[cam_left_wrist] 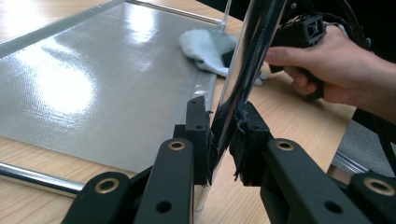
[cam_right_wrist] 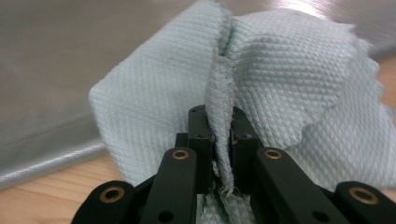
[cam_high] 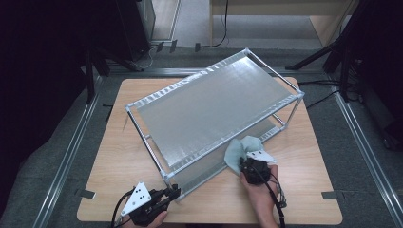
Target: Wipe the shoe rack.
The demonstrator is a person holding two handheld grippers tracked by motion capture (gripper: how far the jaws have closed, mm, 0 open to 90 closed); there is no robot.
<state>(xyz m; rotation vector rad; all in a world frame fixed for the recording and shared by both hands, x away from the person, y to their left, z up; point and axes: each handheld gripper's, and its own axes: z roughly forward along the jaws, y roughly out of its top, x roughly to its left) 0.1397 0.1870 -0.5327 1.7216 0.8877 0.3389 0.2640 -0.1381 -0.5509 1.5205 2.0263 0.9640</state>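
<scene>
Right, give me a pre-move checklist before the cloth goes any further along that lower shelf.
1. Left hand-held gripper clamped on the chrome corner post of the two-tier metal shelf rack: ok.
2. Right hand-held gripper pinching a fold of the pale green woven cloth: ok.
3. Cloth at the near edge of the silver lower shelf panel: ok; whether it presses flat on the panel: cannot tell.
4. Rack standing on the light wooden table, inside its edges: ok.
5. Right gripper's cable free of the rack's posts: ok.
6. Dirt left on the lower panel: cannot tell, glare hides it.
</scene>
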